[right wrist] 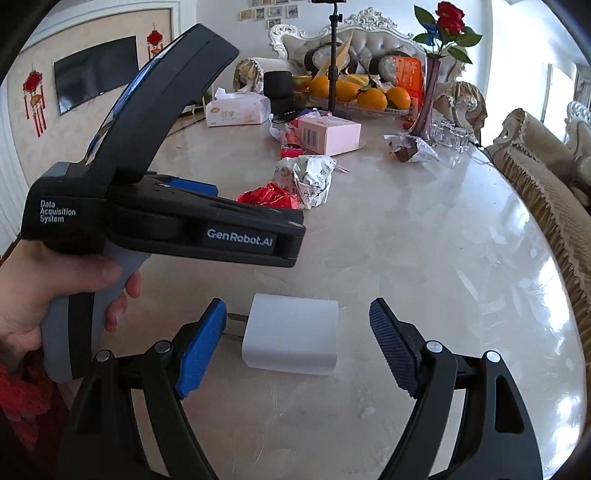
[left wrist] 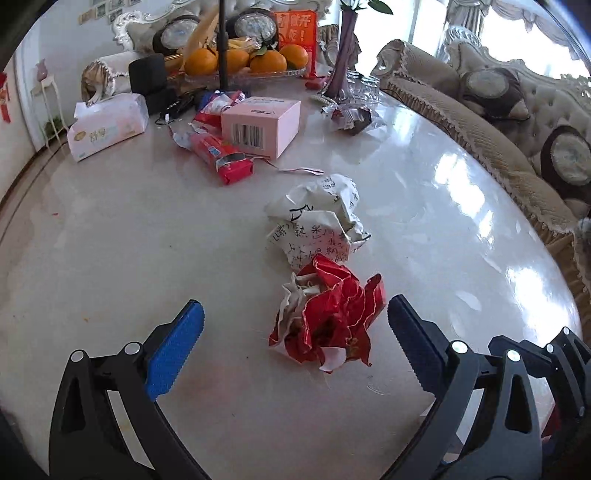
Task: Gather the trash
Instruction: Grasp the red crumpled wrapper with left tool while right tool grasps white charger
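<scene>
Bright daylight from the right-hand windows (left wrist: 517,29) glares off the glossy table (left wrist: 424,192); sharp pictures, fisheye-bent, dark-cornered edges.

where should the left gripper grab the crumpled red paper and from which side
Grip the crumpled red paper across its bulky middle, coming down from above and the near side. It lies loose on the table, already between the open left gripper fingers, and its folds should squash and hold. Avoid the white paper touching its far edge.

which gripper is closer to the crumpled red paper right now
Left. The left gripper has the crumpled red paper lying between its open fingers, not pressed. The right gripper is farther back, around a white charger.
</scene>
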